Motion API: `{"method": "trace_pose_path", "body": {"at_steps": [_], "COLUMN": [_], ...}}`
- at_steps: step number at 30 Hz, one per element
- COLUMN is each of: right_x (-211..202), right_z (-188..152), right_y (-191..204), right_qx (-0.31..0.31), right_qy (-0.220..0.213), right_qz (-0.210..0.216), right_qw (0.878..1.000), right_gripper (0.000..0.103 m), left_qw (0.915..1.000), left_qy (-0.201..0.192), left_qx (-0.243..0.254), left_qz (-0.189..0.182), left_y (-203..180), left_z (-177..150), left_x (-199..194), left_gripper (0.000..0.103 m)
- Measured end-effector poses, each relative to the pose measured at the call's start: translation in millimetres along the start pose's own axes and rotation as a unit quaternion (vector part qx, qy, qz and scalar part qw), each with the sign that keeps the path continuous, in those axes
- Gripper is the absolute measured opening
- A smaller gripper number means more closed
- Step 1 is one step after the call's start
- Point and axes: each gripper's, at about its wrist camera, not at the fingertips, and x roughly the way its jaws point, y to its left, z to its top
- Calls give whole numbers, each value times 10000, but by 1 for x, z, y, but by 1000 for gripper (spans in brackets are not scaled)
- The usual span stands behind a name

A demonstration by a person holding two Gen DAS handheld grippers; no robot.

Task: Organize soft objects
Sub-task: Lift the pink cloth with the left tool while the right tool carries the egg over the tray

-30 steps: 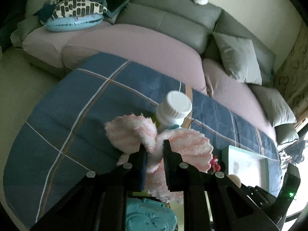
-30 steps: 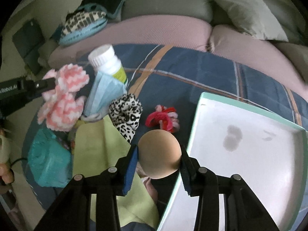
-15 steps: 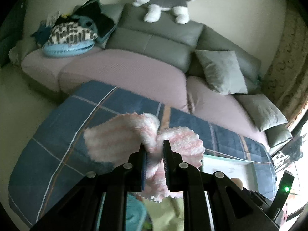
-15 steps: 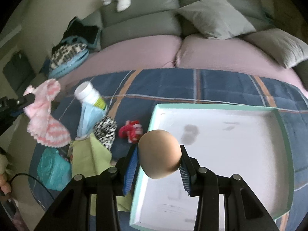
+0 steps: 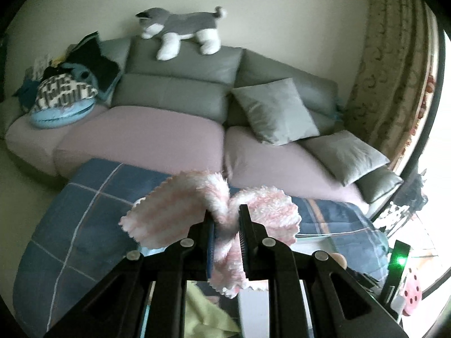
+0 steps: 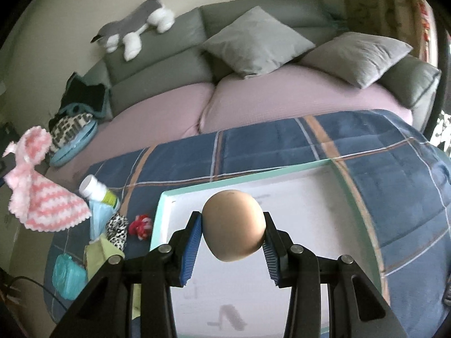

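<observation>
The left gripper (image 5: pixel 225 219) has its 2 jaws squeezed almost all the way together on a fluffy pink and white cloth (image 5: pixel 222 225), which hangs in the air above the blue plaid blanket (image 5: pixel 81 214). The cloth puffs out on both sides of the jaws and droops down under them. The right gripper (image 6: pixel 234 225) has its jaws about half open and pressed on both sides of a tan squishy egg (image 6: pixel 234 225), held up over the white tray (image 6: pixel 324 197) with a mint green rim. The tray lies on the blanket near its right edge. Near the blanket's left edge lie a white pill bottle (image 6: pixel 94 190), a light blue face mask (image 6: pixel 98 217), a leopard print scrunchie (image 6: pixel 118 226), a red and white knot toy (image 6: pixel 139 224), a yellow-green cloth (image 6: pixel 101 253) and a teal pouch (image 6: pixel 67 278). Behind the blanket is a sofa (image 5: pixel 174 90) with pink seat covers and 2 grey pillows (image 6: pixel 256 42). A grey and white plush dog (image 5: pixel 180 28) lies on top of the sofa back.
</observation>
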Motion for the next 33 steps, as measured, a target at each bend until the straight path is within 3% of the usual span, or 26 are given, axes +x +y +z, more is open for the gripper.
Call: {"method": "trace_pose_path", "body": {"at_steps": [4,16,26,33], "right_x": [-8,-18,-23,-19], "right_z": [3,2,-2,-6], "right_y": [-13,-77,-116,-131], "right_qx": [158,767,1189,1350], "right_qy": [-90,-114,-99,-52], "right_qz": [-60,-756,-1047,-1069], "right_qw": [9998,9941,9873,9850], "right_gripper": [44,44,44,44], "left_qw": [9997,9945,9838,9793], "left_qy": [-27,184,698,1091], "left_qx": [137,609,873,910], "left_qz": [-176,-835,-1403,-1439], "left_y": [-20,-92,-146,-163], "left_z": [4,0,-27,-53], "left_x": [-1,21,58,95], "left_gripper": [16,16,16,16]}}
